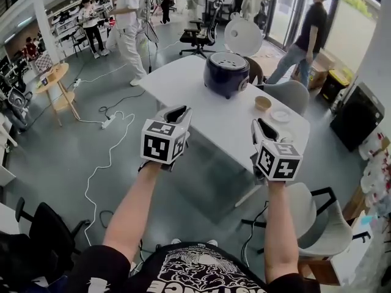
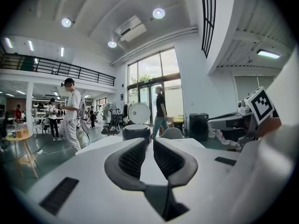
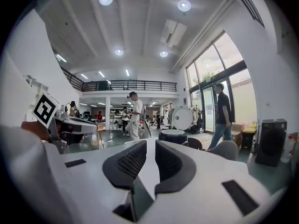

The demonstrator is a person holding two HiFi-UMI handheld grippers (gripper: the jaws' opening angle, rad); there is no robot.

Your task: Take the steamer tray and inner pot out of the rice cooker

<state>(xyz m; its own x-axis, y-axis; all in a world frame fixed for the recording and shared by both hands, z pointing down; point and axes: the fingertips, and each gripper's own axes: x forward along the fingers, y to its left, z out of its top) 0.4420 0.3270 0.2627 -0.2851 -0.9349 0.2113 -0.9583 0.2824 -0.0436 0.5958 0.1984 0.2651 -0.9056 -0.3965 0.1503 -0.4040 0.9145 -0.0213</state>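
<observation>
Facing one rice cooker (image 1: 226,72), left gripper (image 1: 178,112) and right gripper (image 1: 261,127) hold jaws barely apart.

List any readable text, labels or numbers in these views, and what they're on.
None reads reliably.
Black T-shirt, white print: cut off by the frame edge, unreadable.
Markers on left gripper and right gripper: black-and-white squares, no letters.
Dark blue round rice cooker: no legible label.
</observation>
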